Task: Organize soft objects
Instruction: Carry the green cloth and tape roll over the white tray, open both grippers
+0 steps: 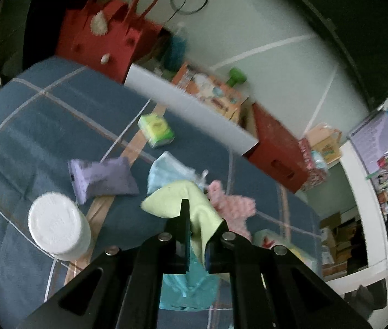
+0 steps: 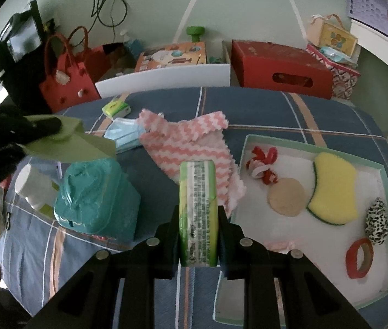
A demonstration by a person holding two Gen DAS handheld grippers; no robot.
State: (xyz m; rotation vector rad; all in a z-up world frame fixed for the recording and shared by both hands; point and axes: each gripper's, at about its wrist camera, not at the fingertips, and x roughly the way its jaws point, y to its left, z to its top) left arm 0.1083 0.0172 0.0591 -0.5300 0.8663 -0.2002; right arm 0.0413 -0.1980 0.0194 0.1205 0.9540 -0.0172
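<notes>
My left gripper is shut on a light green cloth and holds it above the blue plaid bedcover; the cloth also shows in the right wrist view. My right gripper is shut on a green tissue pack, held upright left of the white tray. The tray holds a yellow sponge, a red-white rope toy, a round pad, a spotted scrunchie and a red tape ring. A pink zigzag cloth, blue face mask and teal wipes pack lie on the bed.
A white bottle, a purple pouch and a green tissue pack lie on the bed. Behind stand a red bag, a white board, a red box and a toy box.
</notes>
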